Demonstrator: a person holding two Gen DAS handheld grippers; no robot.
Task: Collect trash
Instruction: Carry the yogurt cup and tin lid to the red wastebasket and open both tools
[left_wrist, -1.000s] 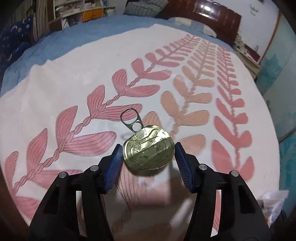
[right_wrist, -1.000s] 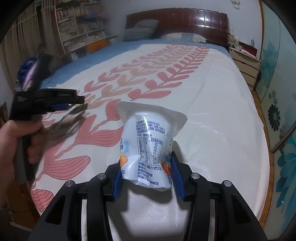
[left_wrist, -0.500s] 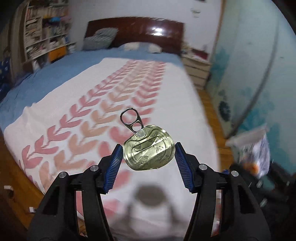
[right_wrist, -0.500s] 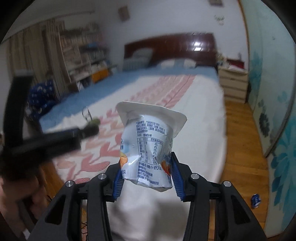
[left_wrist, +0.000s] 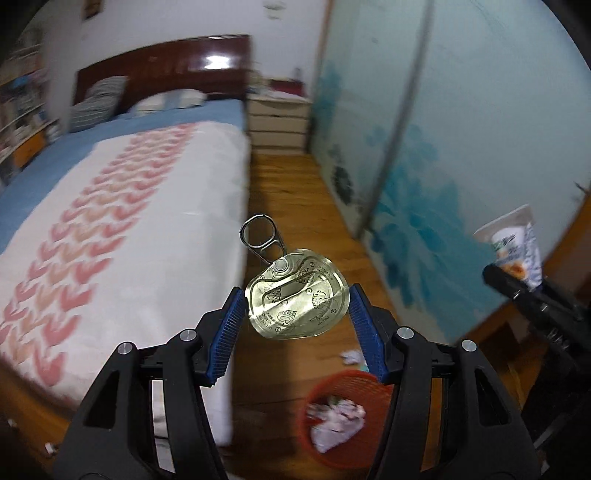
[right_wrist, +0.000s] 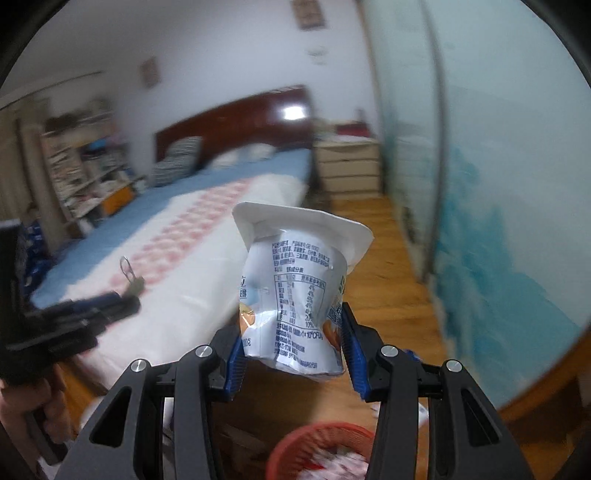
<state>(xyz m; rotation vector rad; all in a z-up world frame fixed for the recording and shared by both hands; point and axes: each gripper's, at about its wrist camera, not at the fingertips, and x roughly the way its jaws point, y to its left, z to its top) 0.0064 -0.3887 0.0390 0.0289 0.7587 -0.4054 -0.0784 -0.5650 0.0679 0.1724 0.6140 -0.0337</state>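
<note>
I'm mid-carry: L gripper (left_wrist: 295, 314) clamps lid (left_wrist: 297, 295), R gripper (right_wrist: 291, 345) squeezes cup (right_wrist: 295, 291); next I'd centre both over bin (left_wrist: 343, 417), then release.

A: Where do both wrist cameras look?
B: Along their claws, above the wooden floor (left_wrist: 295, 192) beside the bed (left_wrist: 147, 206). Both share the headboard (right_wrist: 236, 122) and the red basket (left_wrist: 343, 391) close below.
</note>
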